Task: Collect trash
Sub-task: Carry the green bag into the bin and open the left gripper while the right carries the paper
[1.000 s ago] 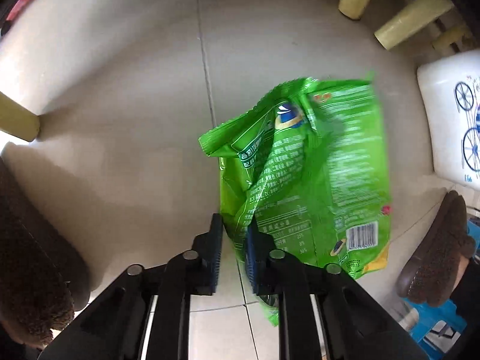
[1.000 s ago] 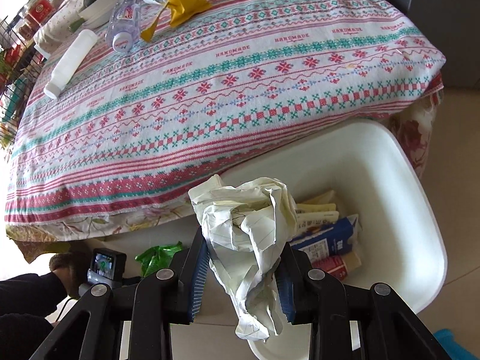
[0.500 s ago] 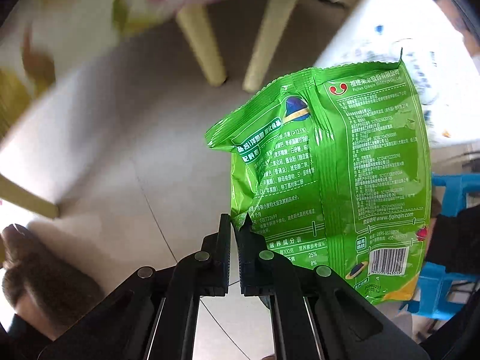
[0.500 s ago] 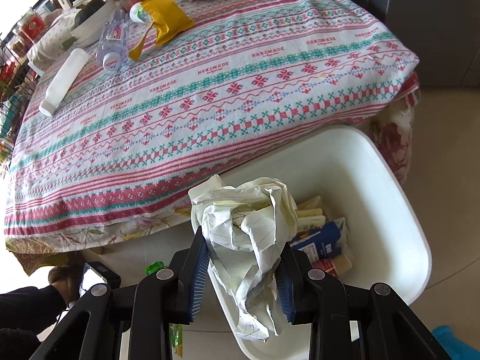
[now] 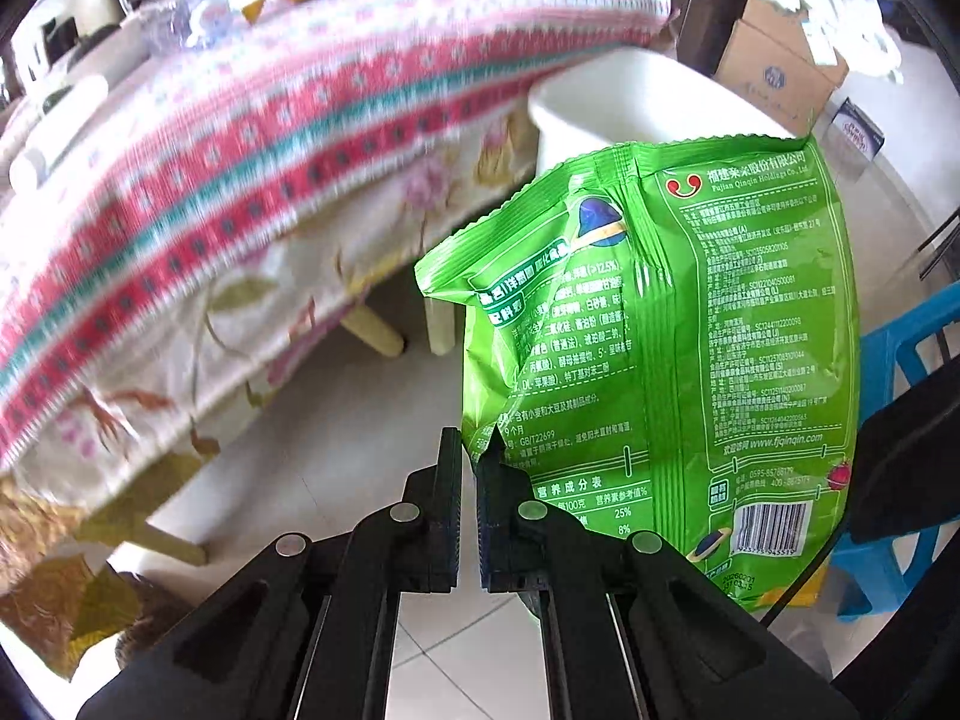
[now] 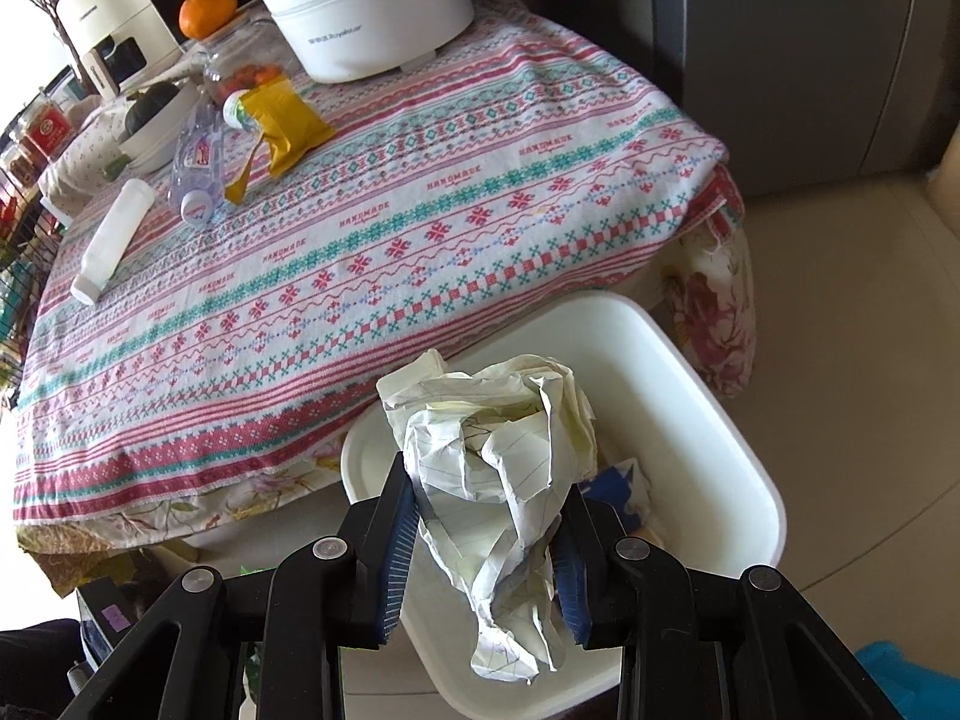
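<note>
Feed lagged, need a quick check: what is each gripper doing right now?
Left gripper: closed, pinching the green plastic snack bag by its edge.
Right gripper: closed on the crumpled white lined paper.

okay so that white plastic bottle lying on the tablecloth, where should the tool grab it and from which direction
Grip the white bottle across the middle of its round body, coming straight down from above. It lies flat on the tablecloth, cap end toward the table's near edge, so the fingers should straddle it crosswise; the clear bottle lies close beside its far end, and mid-body probably leaves more room.
</note>
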`<state>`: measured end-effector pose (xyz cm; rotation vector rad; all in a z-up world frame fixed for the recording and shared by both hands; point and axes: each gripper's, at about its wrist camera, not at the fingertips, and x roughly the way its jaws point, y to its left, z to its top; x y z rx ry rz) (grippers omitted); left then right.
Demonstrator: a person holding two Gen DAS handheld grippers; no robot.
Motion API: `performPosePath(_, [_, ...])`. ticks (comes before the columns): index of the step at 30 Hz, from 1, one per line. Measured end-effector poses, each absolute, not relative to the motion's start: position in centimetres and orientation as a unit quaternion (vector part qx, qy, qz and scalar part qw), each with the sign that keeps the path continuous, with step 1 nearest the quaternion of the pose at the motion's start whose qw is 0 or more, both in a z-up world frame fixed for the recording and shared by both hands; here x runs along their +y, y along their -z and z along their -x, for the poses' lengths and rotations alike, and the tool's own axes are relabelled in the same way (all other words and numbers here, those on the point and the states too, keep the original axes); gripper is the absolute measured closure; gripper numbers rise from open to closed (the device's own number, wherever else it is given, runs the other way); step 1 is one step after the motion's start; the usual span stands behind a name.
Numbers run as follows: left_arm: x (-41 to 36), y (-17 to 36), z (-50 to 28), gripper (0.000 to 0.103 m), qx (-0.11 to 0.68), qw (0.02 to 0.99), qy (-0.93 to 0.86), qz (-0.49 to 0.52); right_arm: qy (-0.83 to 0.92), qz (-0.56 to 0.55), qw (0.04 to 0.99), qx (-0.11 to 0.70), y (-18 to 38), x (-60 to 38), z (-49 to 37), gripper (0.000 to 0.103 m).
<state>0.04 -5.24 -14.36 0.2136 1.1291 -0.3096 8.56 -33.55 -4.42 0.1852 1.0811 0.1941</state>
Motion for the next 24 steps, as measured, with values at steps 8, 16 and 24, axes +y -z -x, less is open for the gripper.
performPosePath(8, [-5.9,7.2,-2.2,0.1,0.47,0.866,0.157,-0.07,-0.084,-0.125,0.859,0.49,3.0,-36.0,-7.0,0.067])
performPosePath(16, [-11.0,2.5,-6.6,0.1,0.395,0.903,0.171,0.006,-0.065,-0.149,0.868,0.47,1.9,-38.2,-7.3,0.067])
performPosePath(24, [-17.5,5.1,-9.6,0.1,0.368,0.912,0.182,-0.002,-0.029,-0.174,0.87,0.46,1.7,-40.8,-7.0,0.067])
